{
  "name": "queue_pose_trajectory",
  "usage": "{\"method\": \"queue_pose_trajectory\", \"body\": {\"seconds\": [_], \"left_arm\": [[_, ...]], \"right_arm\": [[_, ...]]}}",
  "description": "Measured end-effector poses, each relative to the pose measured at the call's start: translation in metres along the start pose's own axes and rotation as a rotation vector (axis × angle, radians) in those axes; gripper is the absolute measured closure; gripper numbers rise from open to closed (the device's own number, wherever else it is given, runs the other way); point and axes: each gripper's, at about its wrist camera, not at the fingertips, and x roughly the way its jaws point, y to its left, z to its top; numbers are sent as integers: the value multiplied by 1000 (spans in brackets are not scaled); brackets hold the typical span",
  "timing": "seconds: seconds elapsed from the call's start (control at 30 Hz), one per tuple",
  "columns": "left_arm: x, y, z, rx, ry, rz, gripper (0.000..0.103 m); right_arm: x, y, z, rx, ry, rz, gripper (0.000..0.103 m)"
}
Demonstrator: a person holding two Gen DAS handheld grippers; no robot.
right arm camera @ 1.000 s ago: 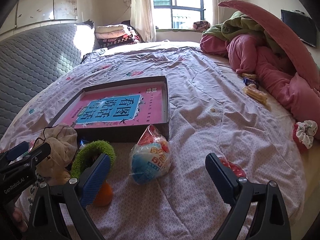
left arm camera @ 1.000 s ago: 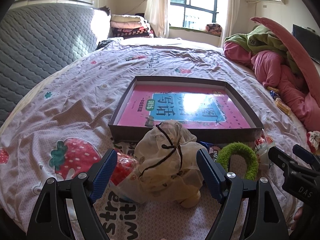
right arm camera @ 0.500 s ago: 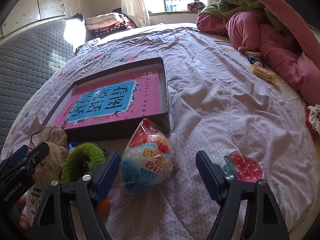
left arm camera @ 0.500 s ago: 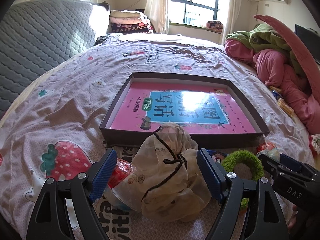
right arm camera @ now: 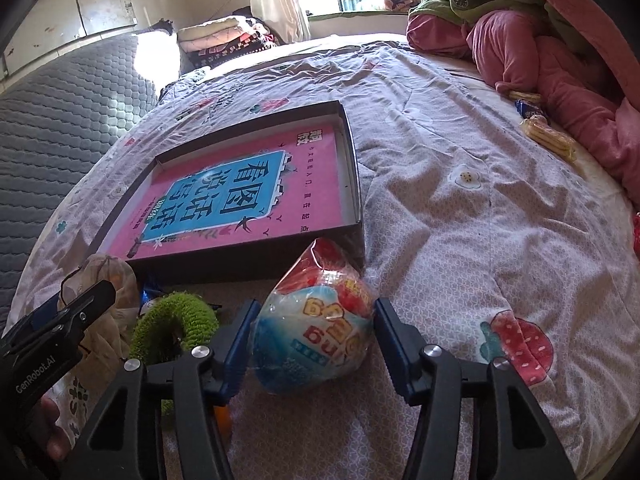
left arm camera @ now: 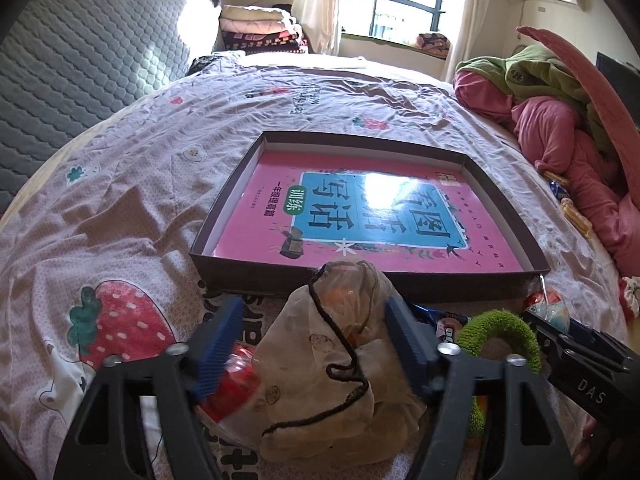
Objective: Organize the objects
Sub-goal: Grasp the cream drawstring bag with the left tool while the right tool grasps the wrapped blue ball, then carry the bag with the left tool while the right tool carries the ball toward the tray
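Bed: strewn with a strawberry-print sheet (left arm camera: 120, 184), window lit at the far end, pink and green bedding (left arm camera: 560, 128) heaped at the right side.
Box: shallow dark tray (left arm camera: 240, 272) in mid-bed, holding only a pink book (left arm camera: 360, 216) laid flat (nothing else inside as far as visible).
Left gripper (left arm camera: 314, 346): jaws just closing around a beige drawstring pouch (left arm camera: 340, 380); right pad at the fabric, left pad apparently short of it, against a red clear-wrapped item (left arm camera: 236, 384) beside the pouch; no firm grip visible.
Right gripper (right arm camera: 312, 342): jaws just closing on a plastic-wrapped egg-shaped toy (right arm camera: 316, 320); both pads at or nearly at the wrapper, contact too close to call.
Loose items: green fuzzy ring (right arm camera: 172, 328) between the two grippers, something orange (right arm camera: 222, 420) partly hidden under the right gripper's left finger, a blue wrapper (left arm camera: 440, 320) by the tray wall.
Far items: packaged snacks (right arm camera: 548, 136) by the pink bedding, well apart from the tray.
Done: by appearance very little; tray carries only the book.
Left: pouch and egg toy to be lifted and set in the tray (likely destination, judged from the layout), then ring, red item, orange piece, wrapper, snacks.
Stage: early, first pair of pickups being secured.
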Motion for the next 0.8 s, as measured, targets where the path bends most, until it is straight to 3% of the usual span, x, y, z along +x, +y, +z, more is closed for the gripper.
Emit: {"method": "queue_pose_trajectory", "body": {"seconds": [0.13, 0.2, 0.4, 0.8], "left_arm": [[6, 0, -2, -7, 35, -26, 75], [5, 2, -3, -22, 41, -59, 83], [-7, 5, -1, -35, -6, -93, 88], [-37, 0, 0, -13, -78, -138, 88]], "right_arm": [[-4, -1, 1, -1, -16, 3, 46], [-7, 0, 1, -7, -30, -4, 46], [-17, 1, 1, -25, -65, -7, 46], [-43, 16, 1, -95, -167, -10, 46]]}}
